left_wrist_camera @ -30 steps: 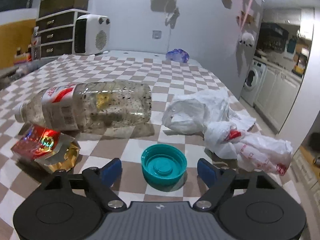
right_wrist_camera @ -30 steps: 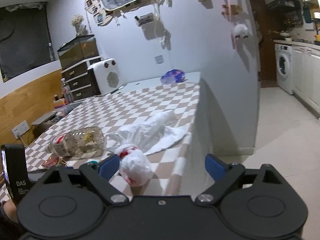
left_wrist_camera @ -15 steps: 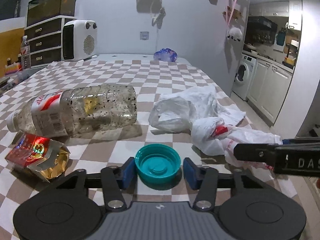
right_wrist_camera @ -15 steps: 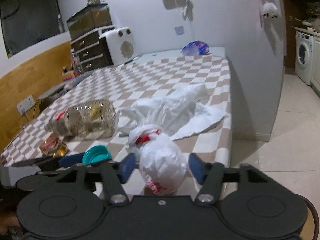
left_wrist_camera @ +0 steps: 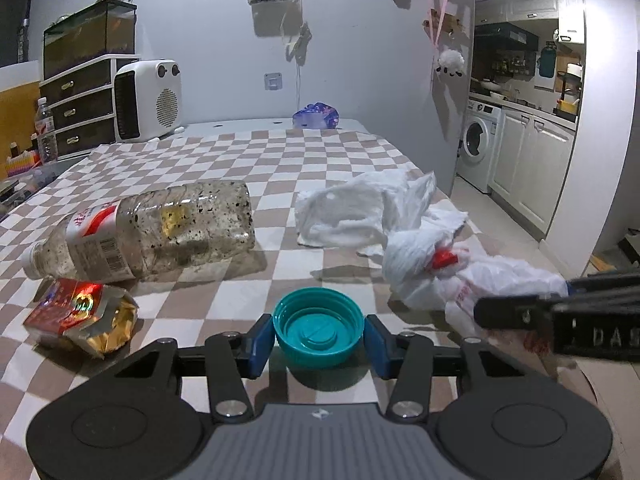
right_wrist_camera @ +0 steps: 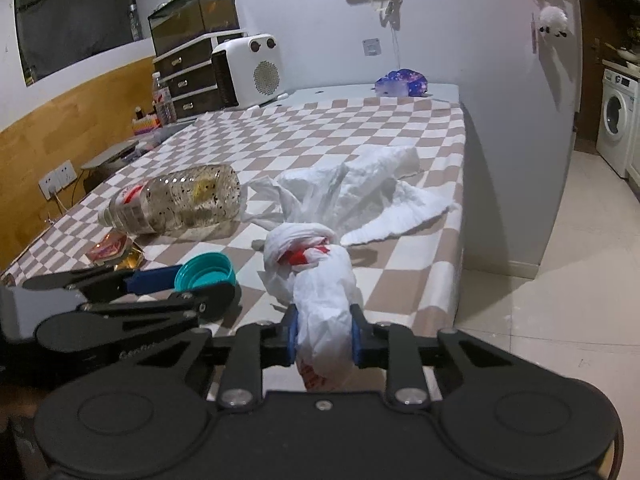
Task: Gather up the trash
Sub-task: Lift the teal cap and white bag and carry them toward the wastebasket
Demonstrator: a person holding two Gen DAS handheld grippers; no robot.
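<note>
My left gripper point(left_wrist_camera: 319, 338) is shut on a teal bottle cap point(left_wrist_camera: 319, 326), open side up, on the checkered tablecloth point(left_wrist_camera: 280, 160). My right gripper point(right_wrist_camera: 324, 338) is shut on a knotted white plastic bag with red print point(right_wrist_camera: 320, 292) near the table's right edge. The bag also shows in the left wrist view point(left_wrist_camera: 460, 276), and the cap in the right wrist view point(right_wrist_camera: 206, 272). A dirty clear plastic bottle point(left_wrist_camera: 148, 232) lies on its side behind the cap. A crumpled red and gold wrapper point(left_wrist_camera: 80, 316) lies at its left. A loose white bag point(left_wrist_camera: 368, 208) lies behind the knotted one.
A white heater point(left_wrist_camera: 146, 100) and dark drawers point(left_wrist_camera: 80, 108) stand at the table's far left. A purple bundle point(left_wrist_camera: 316, 116) sits at the far edge. The table's right edge point(right_wrist_camera: 460, 240) drops to a tiled floor; a washing machine point(left_wrist_camera: 476, 148) stands beyond.
Both grippers have closed: the left on the teal cap, the right on the knotted white bag. The right gripper came in toward the table and now shows in the left wrist view.
</note>
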